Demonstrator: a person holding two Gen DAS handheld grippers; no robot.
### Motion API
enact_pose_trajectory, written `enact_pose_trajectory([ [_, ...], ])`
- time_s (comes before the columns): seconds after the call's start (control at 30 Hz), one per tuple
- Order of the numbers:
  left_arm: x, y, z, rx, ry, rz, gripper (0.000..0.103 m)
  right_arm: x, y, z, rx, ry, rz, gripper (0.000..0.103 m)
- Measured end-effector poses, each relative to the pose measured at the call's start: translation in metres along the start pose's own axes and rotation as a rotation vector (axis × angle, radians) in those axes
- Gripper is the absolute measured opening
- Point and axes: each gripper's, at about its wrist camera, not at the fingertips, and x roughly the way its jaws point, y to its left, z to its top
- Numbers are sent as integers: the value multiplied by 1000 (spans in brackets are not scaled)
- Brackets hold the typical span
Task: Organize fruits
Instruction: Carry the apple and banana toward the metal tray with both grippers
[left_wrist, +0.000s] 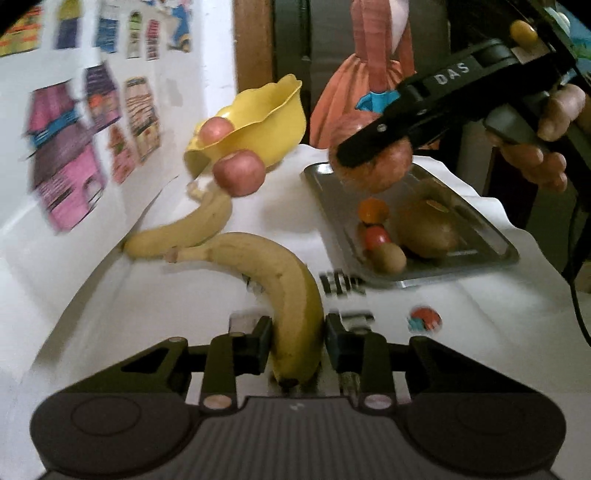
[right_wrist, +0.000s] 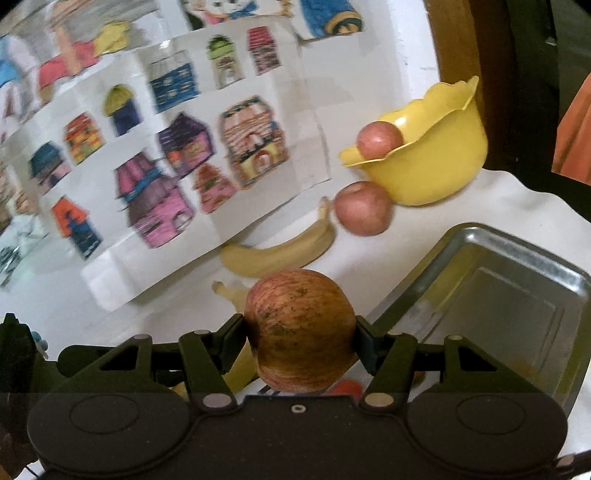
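Observation:
A banana (left_wrist: 288, 288) lies on the white tabletop, and my left gripper (left_wrist: 297, 339) is shut on its near end. A second banana (left_wrist: 184, 229) lies behind it near the wall. My right gripper (left_wrist: 369, 158) is shut on a red-brown apple (right_wrist: 301, 332) and holds it in the air above the metal tray (left_wrist: 443, 277). The yellow bowl (right_wrist: 436, 155) at the back holds one pink apple (right_wrist: 378, 140). Another pink apple (right_wrist: 364, 208) rests on the table in front of the bowl.
The tray holds kiwis (left_wrist: 389, 258), a red fruit (left_wrist: 376, 236), an orange one (left_wrist: 373, 210) and a large brown fruit (left_wrist: 428, 232). Paper sheets with house drawings (right_wrist: 159, 206) cover the wall at the left. A hand (left_wrist: 546, 147) holds the right gripper.

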Motion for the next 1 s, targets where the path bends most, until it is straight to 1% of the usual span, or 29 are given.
enact_pose_trajectory([
  [0.13, -29, -6, -22, -33, 3, 4, 33, -12, 20, -21, -1, 11, 34, 64],
  [0.33, -70, -12, -50, -87, 11, 6, 33, -20, 40, -55, 3, 46, 81, 64],
  [0.4, -80, -12, -56, -99, 16, 17, 34, -22, 42, -65, 6, 52, 90, 64],
  [0.5, -87, -11, -56, -115, 23, 47, 35, -23, 45, -78, 1, 50, 92, 64],
  [0.6, -87, -14, -52, -130, 17, 60, 35, -25, 42, -89, 15, 46, 106, 64],
  [0.77, -77, -21, -34, -128, 19, 87, 38, -35, 37, -104, 23, 23, 111, 64],
  [0.9, -59, -25, -19, -140, 62, 144, 41, -43, 28, -112, 45, 9, 113, 64],
  [1.0, -43, -21, -13, -182, 99, 175, 44, -48, 20, -118, 60, 1, 107, 64],
])
